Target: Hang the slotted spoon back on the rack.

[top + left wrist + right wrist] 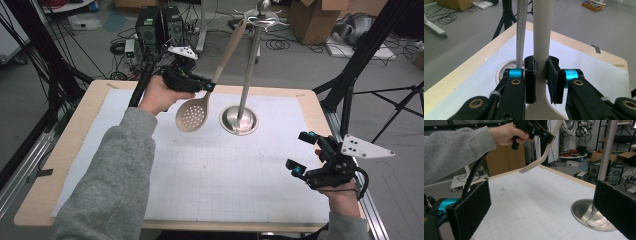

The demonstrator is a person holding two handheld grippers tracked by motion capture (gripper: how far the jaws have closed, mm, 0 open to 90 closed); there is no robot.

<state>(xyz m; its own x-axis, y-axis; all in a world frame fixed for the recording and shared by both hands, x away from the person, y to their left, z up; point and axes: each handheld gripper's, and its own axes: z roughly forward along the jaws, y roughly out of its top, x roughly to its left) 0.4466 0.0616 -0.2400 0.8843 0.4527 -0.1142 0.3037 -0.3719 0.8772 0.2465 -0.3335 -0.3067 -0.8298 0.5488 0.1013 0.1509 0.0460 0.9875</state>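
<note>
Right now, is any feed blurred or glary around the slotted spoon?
High view: slotted spoon sharp, glare only on the stand base. Left gripper view: handle soft close to the left hand-held gripper. Right gripper view: right hand-held gripper pads blurred, spoon clear.

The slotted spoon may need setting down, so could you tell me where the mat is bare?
The mat is bare between the left tongs and the right tongs. It is crowded where the slotted spoon hangs beside the stand's base.

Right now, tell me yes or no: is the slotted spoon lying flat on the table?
No, the left hand-held gripper holds the slotted spoon by its handle, raised above the table beside the metal stand.
</note>
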